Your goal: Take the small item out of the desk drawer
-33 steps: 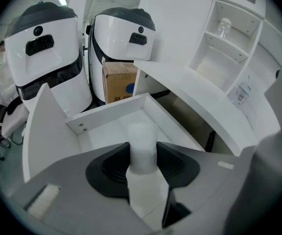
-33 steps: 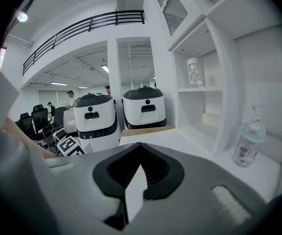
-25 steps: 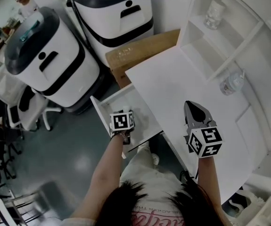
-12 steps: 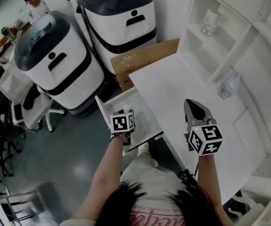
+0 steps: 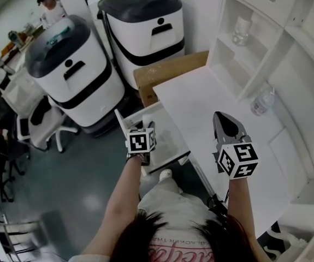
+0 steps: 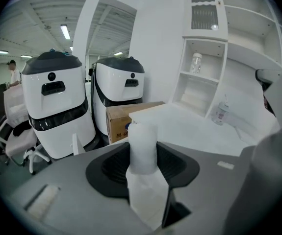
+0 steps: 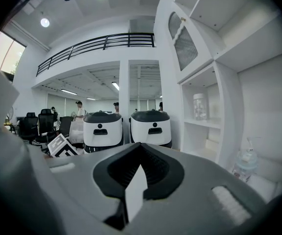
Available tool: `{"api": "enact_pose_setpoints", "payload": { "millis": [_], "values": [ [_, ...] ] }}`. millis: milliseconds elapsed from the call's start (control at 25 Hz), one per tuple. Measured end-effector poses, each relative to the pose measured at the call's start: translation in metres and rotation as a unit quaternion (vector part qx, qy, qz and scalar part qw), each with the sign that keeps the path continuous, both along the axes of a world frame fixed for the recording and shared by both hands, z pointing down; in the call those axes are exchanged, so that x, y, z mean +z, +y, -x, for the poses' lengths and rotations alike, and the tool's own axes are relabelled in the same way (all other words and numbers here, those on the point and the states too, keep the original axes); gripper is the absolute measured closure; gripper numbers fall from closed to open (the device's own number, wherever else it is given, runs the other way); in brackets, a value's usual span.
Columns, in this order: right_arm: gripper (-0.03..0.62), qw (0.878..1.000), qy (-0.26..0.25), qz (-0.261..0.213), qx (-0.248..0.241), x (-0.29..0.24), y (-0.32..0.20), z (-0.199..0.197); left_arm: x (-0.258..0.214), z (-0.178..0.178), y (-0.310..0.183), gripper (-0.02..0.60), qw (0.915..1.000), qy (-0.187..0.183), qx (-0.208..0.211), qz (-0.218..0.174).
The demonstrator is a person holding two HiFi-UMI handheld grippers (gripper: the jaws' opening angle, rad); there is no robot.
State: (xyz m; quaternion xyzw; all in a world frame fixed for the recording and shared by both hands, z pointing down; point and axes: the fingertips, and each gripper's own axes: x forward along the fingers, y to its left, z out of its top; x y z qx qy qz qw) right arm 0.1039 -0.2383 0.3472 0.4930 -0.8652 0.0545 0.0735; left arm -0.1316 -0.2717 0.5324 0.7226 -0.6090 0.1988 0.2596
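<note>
In the head view, the left gripper (image 5: 149,130) hangs over the open drawer (image 5: 173,142), a shallow white tray with thin flat walls that slides out from under the smooth white desk (image 5: 211,97). The right gripper (image 5: 224,125), a grey tapered shell, hovers over the desk top. A clear plastic bottle (image 5: 261,101) stands near the desk's far edge, and a clear jar (image 5: 241,29) sits in the white shelf unit (image 5: 255,53). A brown cardboard box (image 5: 167,72) lies against the desk's end, beside 2 rounded white machines (image 5: 69,75) with dark lids.

In the left gripper view, the jaws are clamped on the small item (image 6: 143,148), a frosted white cylinder standing upright between the flat white pads (image 6: 148,199), lifted clear of the drawer.

In the right gripper view, the jaws are pressed together with nothing between them; 1 thin white pad shows edge-on in the ribbed black recess.
</note>
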Motion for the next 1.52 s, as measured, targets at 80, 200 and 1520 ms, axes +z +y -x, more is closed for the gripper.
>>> {"api": "enact_pose_setpoints", "payload": {
  "millis": [80, 200, 1520],
  "values": [
    [0.592, 1.0, -0.002, -0.006, 0.001, -0.005, 0.003, 0.0, -0.012, 0.0, 0.001, 0.4, 0.9999, -0.002, 0.002, -0.014],
    [0.592, 1.0, 0.0, -0.015, 0.001, -0.013, 0.006, 0.002, -0.027, 0.001, 0.002, 0.4, 0.9994, -0.002, 0.004, -0.035],
    [0.592, 0.988, -0.008, -0.147, 0.039, -0.105, 0.015, 0.044, -0.262, 0.017, -0.002, 0.402, 0.9395, -0.013, 0.071, -0.335]
  ]
}}
